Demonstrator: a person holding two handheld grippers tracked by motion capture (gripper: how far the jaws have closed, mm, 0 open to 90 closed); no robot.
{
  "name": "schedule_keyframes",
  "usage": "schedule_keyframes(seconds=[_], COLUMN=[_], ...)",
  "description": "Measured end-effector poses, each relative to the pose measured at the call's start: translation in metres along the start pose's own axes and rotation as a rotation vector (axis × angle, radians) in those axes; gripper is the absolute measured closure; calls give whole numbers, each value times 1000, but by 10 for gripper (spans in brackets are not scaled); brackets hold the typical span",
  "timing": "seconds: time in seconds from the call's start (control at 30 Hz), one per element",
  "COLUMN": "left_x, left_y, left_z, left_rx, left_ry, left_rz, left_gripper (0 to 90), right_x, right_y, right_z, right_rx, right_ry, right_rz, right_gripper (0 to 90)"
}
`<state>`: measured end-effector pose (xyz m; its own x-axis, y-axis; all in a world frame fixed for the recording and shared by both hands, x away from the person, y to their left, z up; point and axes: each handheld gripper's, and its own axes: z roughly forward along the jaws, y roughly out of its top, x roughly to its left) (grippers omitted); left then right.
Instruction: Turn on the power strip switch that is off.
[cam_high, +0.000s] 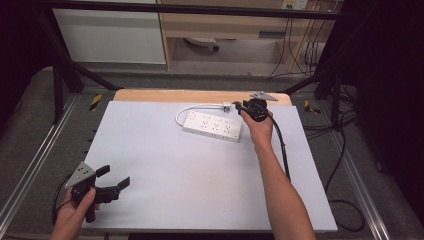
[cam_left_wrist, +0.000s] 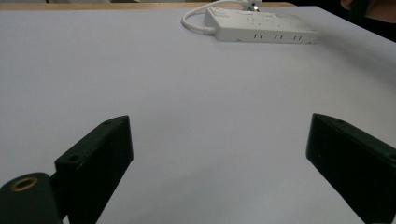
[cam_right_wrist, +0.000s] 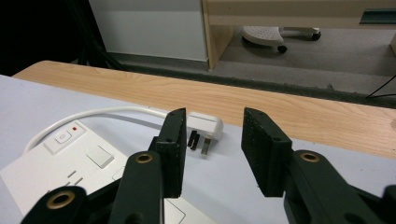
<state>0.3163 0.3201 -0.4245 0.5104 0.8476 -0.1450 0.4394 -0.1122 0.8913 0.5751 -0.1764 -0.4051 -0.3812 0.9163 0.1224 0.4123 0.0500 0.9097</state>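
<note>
High view: taking the white power strip (cam_high: 212, 125) as the landmark, the left gripper (cam_high: 118, 180) sits nearest the person, well apart from the strip, near the front left corner of the pale table sheet (cam_high: 200, 185). Its jaws stand spread wide with nothing between them, and in the left gripper view the strip (cam_left_wrist: 261, 25) lies far off across bare sheet. This hand looks idle.

Farther out, the strip lies flat on the sheet toward the back edge, sockets up, with a switch and a small red light at its left end (cam_right_wrist: 65, 136). Its white cord (cam_high: 182, 114) loops out from that end and curls back behind the strip.

At the strip's far right corner lies the white plug (cam_right_wrist: 205, 127), on its side, pins pointing toward the right gripper (cam_high: 239, 106). That gripper hovers just over it. In the right gripper view its jaws are partly closed but not yet pressing: the plug sits just beyond and to the left of the gap, half hidden behind the left-hand jaw.

I judge the step in hand to be the reach for the plug. The next move calls for easing the gripper forward and a little toward the plug, so its body sits squarely between the pads before they pinch, gripping the housing rather than the pins or the cord.

Beyond lie the wooden table edge (cam_right_wrist: 303, 112) and the floor.
</note>
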Motion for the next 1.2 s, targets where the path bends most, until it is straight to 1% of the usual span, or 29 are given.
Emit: schedule_keyframes(seconds=[0.07,0.33,0.5,0.63,0.8,1.2], left_x=[0,0,1,1,1,1], left_y=[0,0,0,0,0,0], left_z=[0,0,0,0,0,-1], left_rx=[-1,-2,-1,-1,-3,-7], left_ry=[0,1,3,3,2,2], left_rz=[1,3,4,4,1,3], left_gripper=[74,74,74,74,74,74], right_x=[1,3,4,5,7,12], right_y=[-1,-5,-7,-10,-13,-18], right_z=[2,7,10,12,15,20], right_rx=[1,9,13,21,25,35], right_ry=[2,1,-5,-2,4,14], right_rz=[-3,-4,-13,-15,-29,-47], right_gripper=[651,706,743,775,824,870])
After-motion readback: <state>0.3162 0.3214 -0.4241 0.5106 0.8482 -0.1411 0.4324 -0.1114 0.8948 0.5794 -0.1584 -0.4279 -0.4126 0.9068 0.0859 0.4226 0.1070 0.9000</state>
